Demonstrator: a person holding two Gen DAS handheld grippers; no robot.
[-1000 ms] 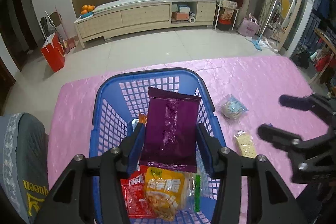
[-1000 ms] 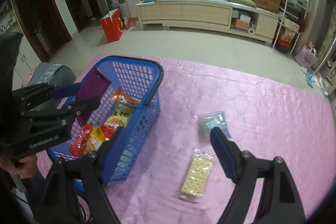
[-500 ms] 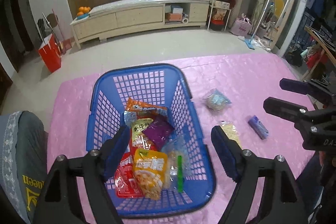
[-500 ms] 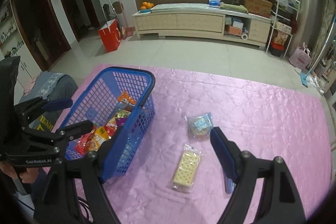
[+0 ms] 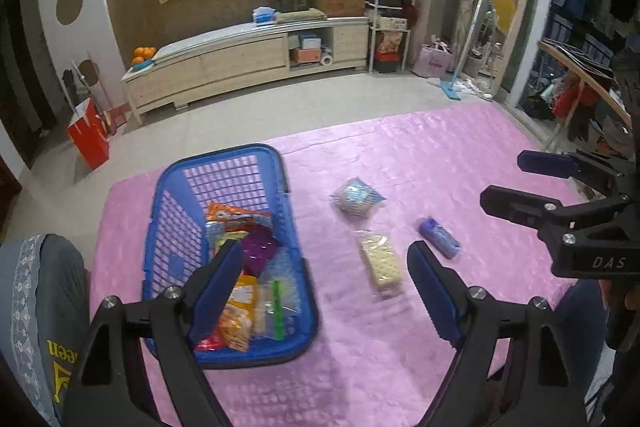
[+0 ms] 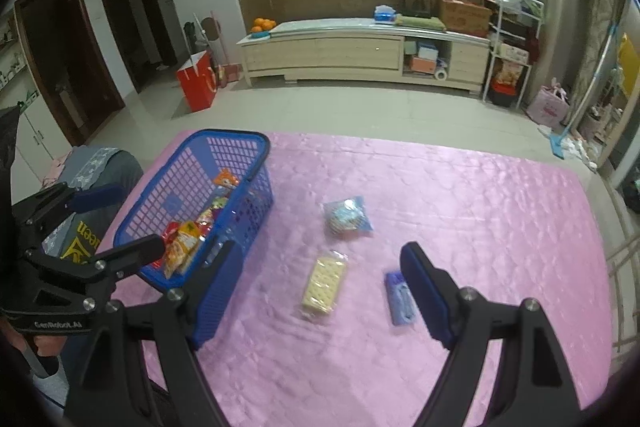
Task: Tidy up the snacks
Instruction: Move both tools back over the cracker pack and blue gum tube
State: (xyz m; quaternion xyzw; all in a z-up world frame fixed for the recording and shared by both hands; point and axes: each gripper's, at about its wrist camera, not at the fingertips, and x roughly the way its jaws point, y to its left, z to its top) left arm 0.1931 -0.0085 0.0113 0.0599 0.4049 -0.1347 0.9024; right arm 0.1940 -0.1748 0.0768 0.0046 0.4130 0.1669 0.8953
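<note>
Left tongs, black frame with blue pads: jaws opening, nothing between the pads. Beneath and beyond the left pad stands the blue plastic lattice basket on the pink quilted table cover; inside it lie a purple foil packet, an orange snack bag and other wrappers. Just ahead of the gap, nearer the right pad, lies the clear-wrapped pale cracker pack; beyond it, a clear pouch with blue-white contents; just past the right pad's tip, a small blue-purple wrapped bar.

Right tongs, same build: jaws wide apart, empty. The cracker pack lies between the pads on the cover below; the bar sits just beside the right pad; the basket stands past the left pad.
</note>
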